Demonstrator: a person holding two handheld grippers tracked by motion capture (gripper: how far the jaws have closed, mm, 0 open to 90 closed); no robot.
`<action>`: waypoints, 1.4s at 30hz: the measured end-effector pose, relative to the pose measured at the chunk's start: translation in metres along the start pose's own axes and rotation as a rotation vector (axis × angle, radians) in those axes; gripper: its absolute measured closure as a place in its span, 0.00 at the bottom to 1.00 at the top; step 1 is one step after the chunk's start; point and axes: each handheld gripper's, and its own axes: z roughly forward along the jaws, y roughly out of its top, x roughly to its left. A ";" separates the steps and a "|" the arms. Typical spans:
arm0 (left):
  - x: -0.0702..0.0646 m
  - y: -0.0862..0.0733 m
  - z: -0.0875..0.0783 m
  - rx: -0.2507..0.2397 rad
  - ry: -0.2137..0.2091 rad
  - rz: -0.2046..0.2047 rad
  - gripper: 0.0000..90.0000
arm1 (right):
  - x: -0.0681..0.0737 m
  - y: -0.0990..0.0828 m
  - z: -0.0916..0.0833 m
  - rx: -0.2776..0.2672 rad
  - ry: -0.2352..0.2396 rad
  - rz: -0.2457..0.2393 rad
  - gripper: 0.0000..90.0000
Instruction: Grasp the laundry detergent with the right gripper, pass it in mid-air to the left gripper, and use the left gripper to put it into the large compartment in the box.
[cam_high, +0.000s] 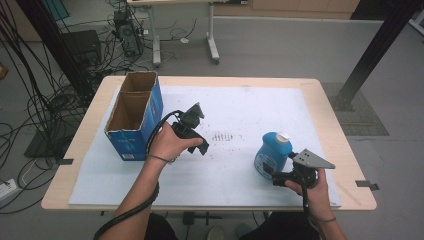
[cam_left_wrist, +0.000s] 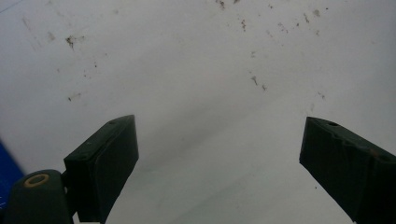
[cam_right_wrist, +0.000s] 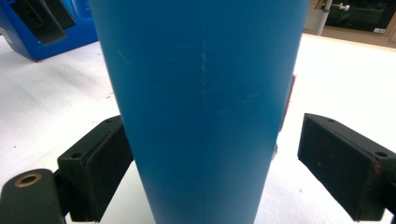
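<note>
White sheeting covers the bench (cam_high: 320, 107), with cables and a second desk on the floor behind it. The blue bottle (cam_high: 272, 152) stands upright near the right front of the sheet, white cap (cam_high: 283, 136) on top. A blue carton (cam_high: 134, 117), open at the top, stands well apart at the left rear.

My right claw (cam_high: 274, 176) sits level at the bottle's base. In the right gripper view the bottle (cam_right_wrist: 201, 107) stands between the jaws: the left pad (cam_right_wrist: 100, 163) is touching or nearly touching the wall, the right pad (cam_right_wrist: 336, 163) stands clear with a gap. The claw is wide and not yet gripping.

Procedure, as I judge it:
1. Shift the claw until the bottle is centred between the pads.
2. Keep the jaws level and low on the body, where the wall is widest.
3. Close evenly, so that the bottle does not tip or slide.
4. Lift straight up only when both pads press.

My left claw (cam_high: 199, 131) hangs over bare sheet beside the carton, jaws wide and empty.

Writing: the carton carries pale print on its near face, too small to read. No label is legible on the bottle.
</note>
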 end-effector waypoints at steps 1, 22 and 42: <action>0.000 0.000 0.000 0.000 0.000 0.002 0.13 | 0.000 0.000 0.000 -0.002 0.001 0.001 0.11; 0.000 -0.002 0.001 0.007 -0.004 -0.006 0.15 | 0.001 0.000 -0.001 -0.002 0.004 0.000 0.11; -0.001 -0.002 0.001 0.007 -0.010 -0.003 0.15 | 0.003 0.001 0.002 -0.007 0.002 -0.009 0.10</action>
